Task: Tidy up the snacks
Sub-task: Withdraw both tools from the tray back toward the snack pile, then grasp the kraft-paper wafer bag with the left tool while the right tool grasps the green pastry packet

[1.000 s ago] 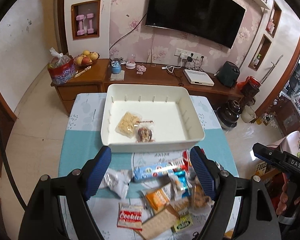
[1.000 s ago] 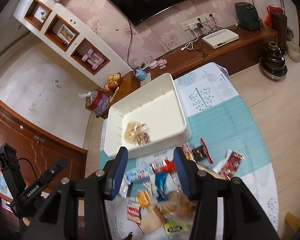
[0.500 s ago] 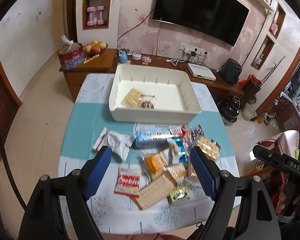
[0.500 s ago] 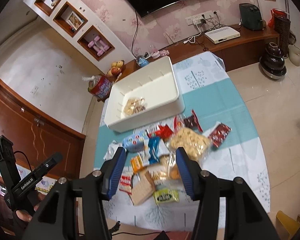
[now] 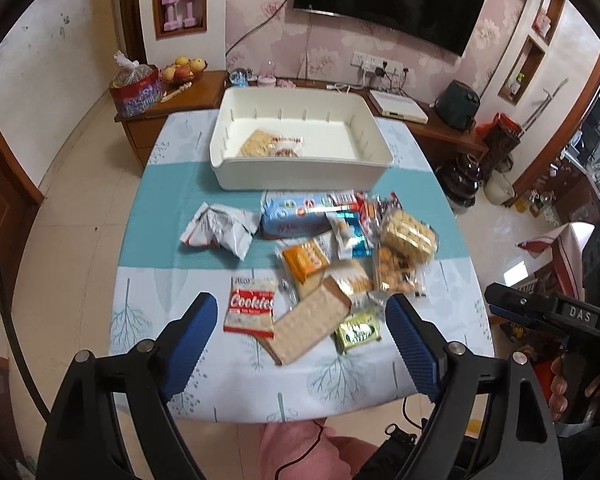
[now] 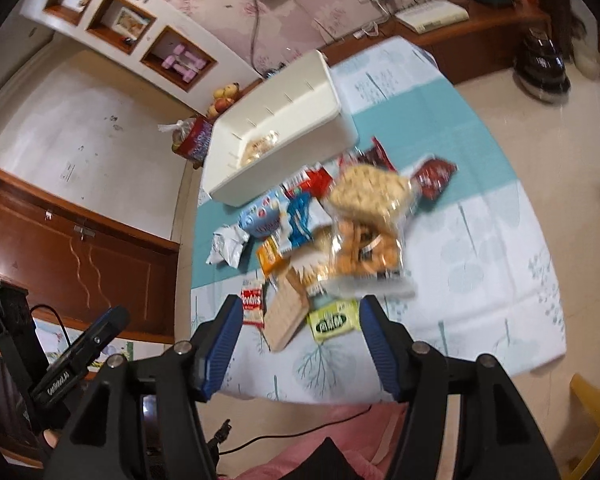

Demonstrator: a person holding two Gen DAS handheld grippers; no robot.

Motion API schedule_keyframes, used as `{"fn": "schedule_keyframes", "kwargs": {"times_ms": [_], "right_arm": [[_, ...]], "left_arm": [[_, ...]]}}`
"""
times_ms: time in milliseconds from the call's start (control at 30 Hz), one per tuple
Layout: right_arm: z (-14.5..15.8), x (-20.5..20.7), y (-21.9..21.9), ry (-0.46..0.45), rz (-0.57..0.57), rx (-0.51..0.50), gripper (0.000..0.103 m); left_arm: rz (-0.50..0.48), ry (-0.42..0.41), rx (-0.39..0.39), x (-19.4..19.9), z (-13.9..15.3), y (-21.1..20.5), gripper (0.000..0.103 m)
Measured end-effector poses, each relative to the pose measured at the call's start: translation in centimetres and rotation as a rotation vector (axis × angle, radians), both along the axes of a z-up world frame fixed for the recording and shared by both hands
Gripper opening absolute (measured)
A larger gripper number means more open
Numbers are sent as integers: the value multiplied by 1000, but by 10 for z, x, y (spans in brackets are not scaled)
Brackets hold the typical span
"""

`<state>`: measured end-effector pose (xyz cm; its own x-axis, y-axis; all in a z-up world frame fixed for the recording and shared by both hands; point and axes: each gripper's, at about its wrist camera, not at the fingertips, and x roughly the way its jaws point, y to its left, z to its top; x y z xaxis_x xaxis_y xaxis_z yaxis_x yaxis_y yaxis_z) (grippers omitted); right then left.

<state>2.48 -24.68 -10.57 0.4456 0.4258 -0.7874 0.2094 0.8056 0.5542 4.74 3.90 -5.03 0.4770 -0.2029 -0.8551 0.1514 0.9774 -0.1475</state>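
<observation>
A white bin (image 5: 300, 168) stands at the table's far side with two snack packs (image 5: 270, 145) inside; it also shows in the right wrist view (image 6: 276, 136). A heap of snack packs lies in front of it: a red Cookies pack (image 5: 251, 307), a tan cracker pack (image 5: 308, 326), a green pack (image 5: 358, 330), a blue pack (image 5: 294, 216) and a silver pack (image 5: 220, 230). My left gripper (image 5: 302, 338) is open and empty above the table's near edge. My right gripper (image 6: 302, 340) is open and empty over the cracker pack (image 6: 286, 316) and the green pack (image 6: 334, 320).
The table (image 5: 172, 200) has a teal and white cloth. A wooden sideboard (image 5: 188, 96) behind it holds a fruit bowl (image 5: 182, 72) and a red bag (image 5: 136, 90). A black pot (image 6: 542, 68) stands on the floor at the right.
Both grippers have pulled back from the bin toward the table's near edge, staying open and empty. The whole snack heap now shows ahead of them.
</observation>
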Motion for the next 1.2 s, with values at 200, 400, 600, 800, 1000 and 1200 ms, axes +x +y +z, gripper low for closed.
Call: {"fn": "schedule_keyframes", "kwargs": {"times_ms": [200,400,600,800,1000,1200], "right_arm": [[-32,-10,-4,138,-82,119,61],[-56,-7,-3,243,-137,208,61],[-74,0,5,327,-209,248,61],[-96,3,12,444,-343,266,61],[-120,-2,18,565,-518,301,61],[-137,-14,23,629,-718,334,61]], "left_arm": [[-71,36,31,-5,-15,-14,86],[-166,35,77,-1,-28,-28,86],[-255,2,104,12,-41,-28,86],[-412,-32,121,24,-56,-27,86],[-561,-23,123,42,-76,-27,86],[-668,56,108,62,-103,-29,86]]}}
